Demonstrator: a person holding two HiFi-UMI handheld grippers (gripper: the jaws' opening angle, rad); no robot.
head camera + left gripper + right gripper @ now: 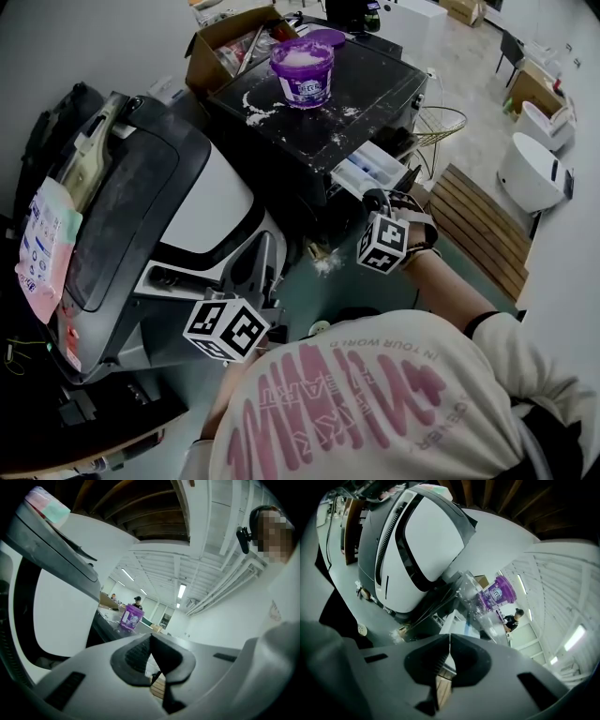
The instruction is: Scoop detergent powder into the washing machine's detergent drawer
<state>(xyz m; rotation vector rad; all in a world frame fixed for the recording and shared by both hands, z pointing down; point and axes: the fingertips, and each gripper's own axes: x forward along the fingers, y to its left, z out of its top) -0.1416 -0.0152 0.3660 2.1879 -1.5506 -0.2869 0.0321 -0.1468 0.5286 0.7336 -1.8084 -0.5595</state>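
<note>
A purple detergent tub [302,64] full of white powder stands on the black washing machine top [375,80]. The detergent drawer [373,172] is pulled out at the machine's front. My right gripper [376,200] hovers just in front of the drawer, its jaws shut on a clear plastic scoop [476,603] dusted with powder. In the right gripper view the right gripper [449,636] points the scoop up over the drawer [454,619], with the tub [498,592] beyond. My left gripper [265,259] hangs low to the left. The left gripper [151,637] is shut and empty, and it faces the tub [131,616].
Spilled powder lies on the machine top [262,101] and on the floor [324,264]. A big white and black appliance [178,202] fills the left. A cardboard box [225,42] sits behind it, with a wire basket [439,122] and wooden slats [483,230] at right.
</note>
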